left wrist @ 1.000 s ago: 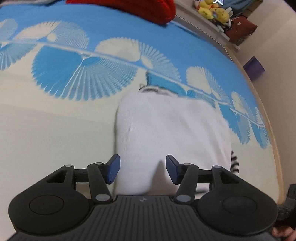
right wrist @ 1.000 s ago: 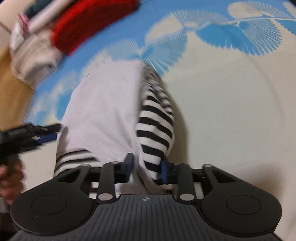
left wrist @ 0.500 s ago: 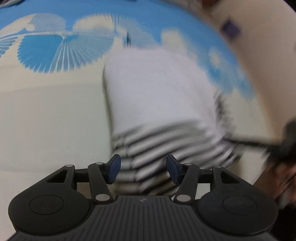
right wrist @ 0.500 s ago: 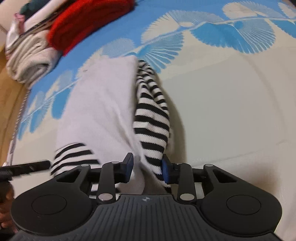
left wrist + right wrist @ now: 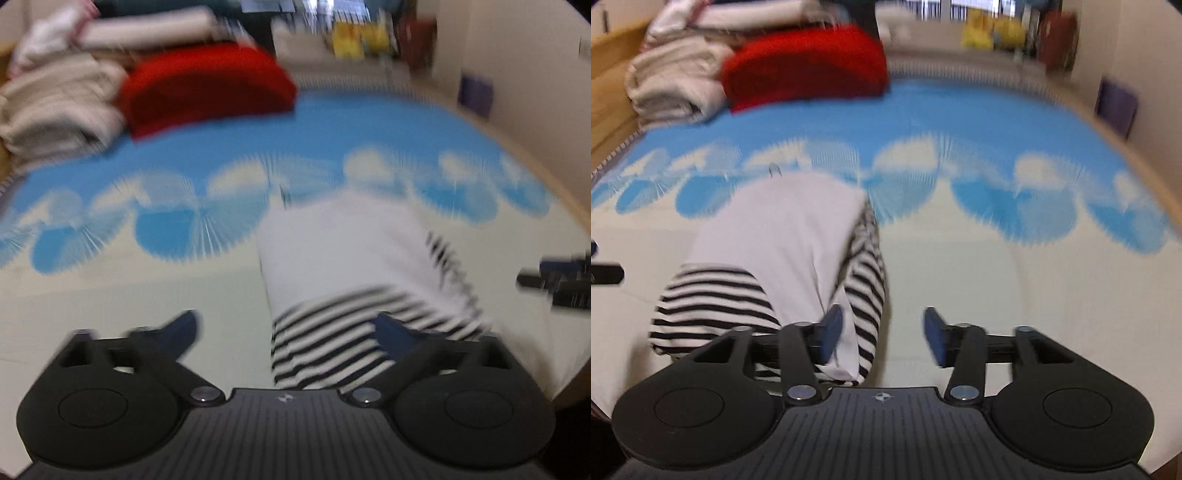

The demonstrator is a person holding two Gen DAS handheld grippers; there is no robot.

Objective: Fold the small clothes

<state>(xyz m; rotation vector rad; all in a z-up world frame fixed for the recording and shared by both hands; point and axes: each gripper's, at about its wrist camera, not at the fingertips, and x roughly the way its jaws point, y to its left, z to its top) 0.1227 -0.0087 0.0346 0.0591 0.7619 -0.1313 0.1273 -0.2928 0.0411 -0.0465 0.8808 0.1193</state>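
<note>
A: Where is the little top (image 5: 343,240)?

B: It is laid flat on the blue and cream bedspread (image 5: 229,147), near the front edge. A white body is seen, with black-and-white striped sleeves (image 5: 713,295) folded over it.

A: Are the claws shut?

B: No. The left gripper (image 5: 286,326) is spread wide and nothing is held. The right gripper (image 5: 882,328) is spread wide too, just beside the striped sleeve, and nothing is held.

A: How will the top feel?

B: It is judged to be soft, light and floppy. It can be pinched at the near striped hem or a corner.

A: What else is there?

B: A red knit (image 5: 805,70) and a pile of cream clothes (image 5: 672,85) are seen at the far end, well apart. Nothing is seen in the way.
</note>
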